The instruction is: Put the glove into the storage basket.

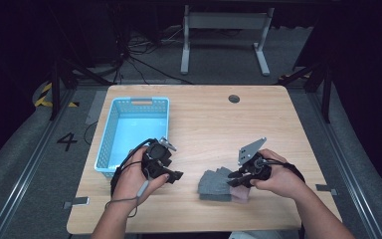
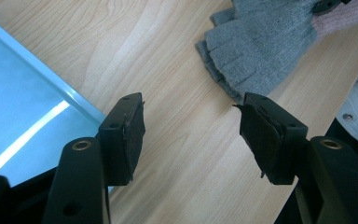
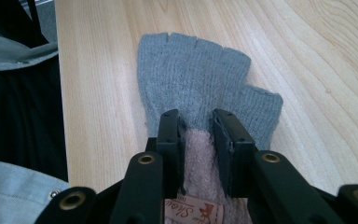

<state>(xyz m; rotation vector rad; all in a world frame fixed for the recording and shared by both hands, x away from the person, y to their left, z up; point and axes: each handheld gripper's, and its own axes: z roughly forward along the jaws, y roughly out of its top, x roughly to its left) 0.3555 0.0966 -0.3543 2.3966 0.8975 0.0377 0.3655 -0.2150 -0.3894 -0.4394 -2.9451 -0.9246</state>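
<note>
The grey fingerless glove (image 1: 215,183) lies flat near the front edge of the table (image 1: 214,119), right of centre, its pink cuff (image 3: 198,154) turned toward the person. In the right gripper view the right gripper (image 3: 196,122) has its jaws narrowed to either side of the cuff where pink meets grey, with a strip of knit between them; they look to be pinching a fold of it, though how firm the hold is cannot be told. The left gripper (image 2: 191,135) is released, jaws wide apart over bare wood, just right of the blue basket (image 1: 110,130) and left of the glove. The step in hand seems to be lifting the glove toward that basket, which sits at the left of the table. To do it well, the pinch should catch both layers of the cuff rather than a loose tuft, since soft knit slips and stretches. Raise it straight up until the finger stubs hang free of the wood, then carry it left, keeping it high enough to pass the basket's near right rim. The open left gripper could steady the dangling end if it swings
</note>
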